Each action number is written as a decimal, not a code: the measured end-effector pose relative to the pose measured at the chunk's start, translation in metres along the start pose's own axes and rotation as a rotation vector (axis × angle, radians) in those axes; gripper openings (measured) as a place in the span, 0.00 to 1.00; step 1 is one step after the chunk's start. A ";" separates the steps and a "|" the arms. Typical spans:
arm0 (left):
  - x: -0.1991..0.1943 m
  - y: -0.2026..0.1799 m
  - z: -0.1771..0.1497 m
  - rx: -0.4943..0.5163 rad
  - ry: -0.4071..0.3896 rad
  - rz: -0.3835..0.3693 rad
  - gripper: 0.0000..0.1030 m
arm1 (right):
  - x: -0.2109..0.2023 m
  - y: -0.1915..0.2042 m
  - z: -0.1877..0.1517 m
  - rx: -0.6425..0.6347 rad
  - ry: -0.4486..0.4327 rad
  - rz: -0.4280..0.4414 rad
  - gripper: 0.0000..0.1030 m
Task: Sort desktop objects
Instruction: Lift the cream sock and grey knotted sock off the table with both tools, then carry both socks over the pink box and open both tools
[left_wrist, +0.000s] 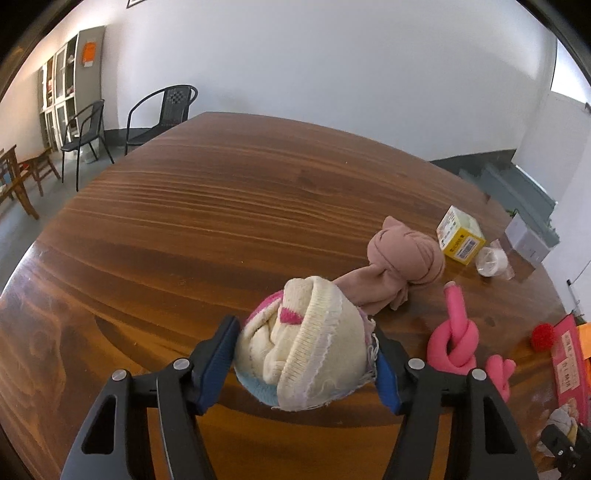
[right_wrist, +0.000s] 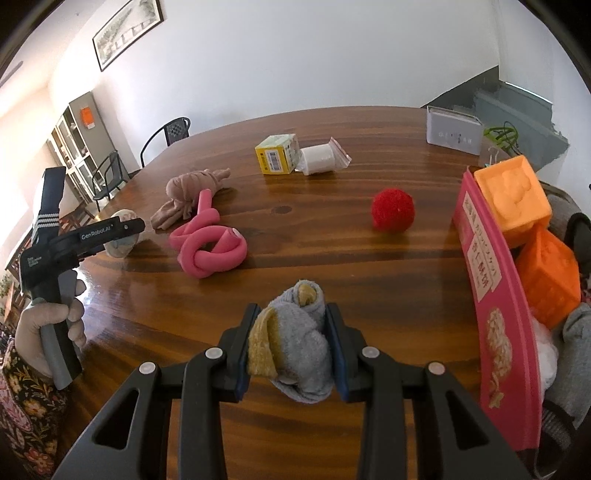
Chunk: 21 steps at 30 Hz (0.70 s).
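Mid-sort here — my left gripper (left_wrist: 303, 363) has its jaws around a cream-and-pink rolled sock (left_wrist: 301, 341) low over the wooden table (left_wrist: 184, 221), pads right at its sides, though I can't tell if they're pressing. Right gripper (right_wrist: 291, 350) is clamped on a grey-and-mustard sock bundle (right_wrist: 291, 347). Next, I reckon — carry that one over to the pink box (right_wrist: 495, 317) without snagging its rim.

White lettering "GenRobot.AI" runs along the left gripper (right_wrist: 127, 229). The yellow box (right_wrist: 277, 153) bears a barcode label; the pink box (right_wrist: 495, 295) carries Chinese print, unreadable.
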<state>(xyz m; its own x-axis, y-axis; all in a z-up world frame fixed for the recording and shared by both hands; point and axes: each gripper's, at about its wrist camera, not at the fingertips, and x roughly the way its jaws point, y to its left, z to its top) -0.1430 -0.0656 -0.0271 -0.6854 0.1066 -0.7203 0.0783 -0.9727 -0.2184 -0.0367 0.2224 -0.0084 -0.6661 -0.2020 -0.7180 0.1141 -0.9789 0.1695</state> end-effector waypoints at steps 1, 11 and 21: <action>-0.003 -0.001 0.000 0.000 -0.010 -0.001 0.66 | -0.001 0.000 0.000 0.000 -0.003 0.002 0.37; -0.049 -0.018 -0.006 0.020 -0.108 -0.030 0.66 | -0.012 -0.001 0.003 0.012 -0.040 0.021 0.37; -0.085 -0.067 -0.028 0.081 -0.145 -0.136 0.66 | -0.041 -0.021 0.009 0.075 -0.139 0.015 0.37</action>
<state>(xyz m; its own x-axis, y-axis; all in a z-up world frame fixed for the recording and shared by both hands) -0.0698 -0.0038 0.0298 -0.7830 0.2126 -0.5846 -0.0760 -0.9654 -0.2493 -0.0184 0.2515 0.0240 -0.7606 -0.2055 -0.6158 0.0734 -0.9697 0.2330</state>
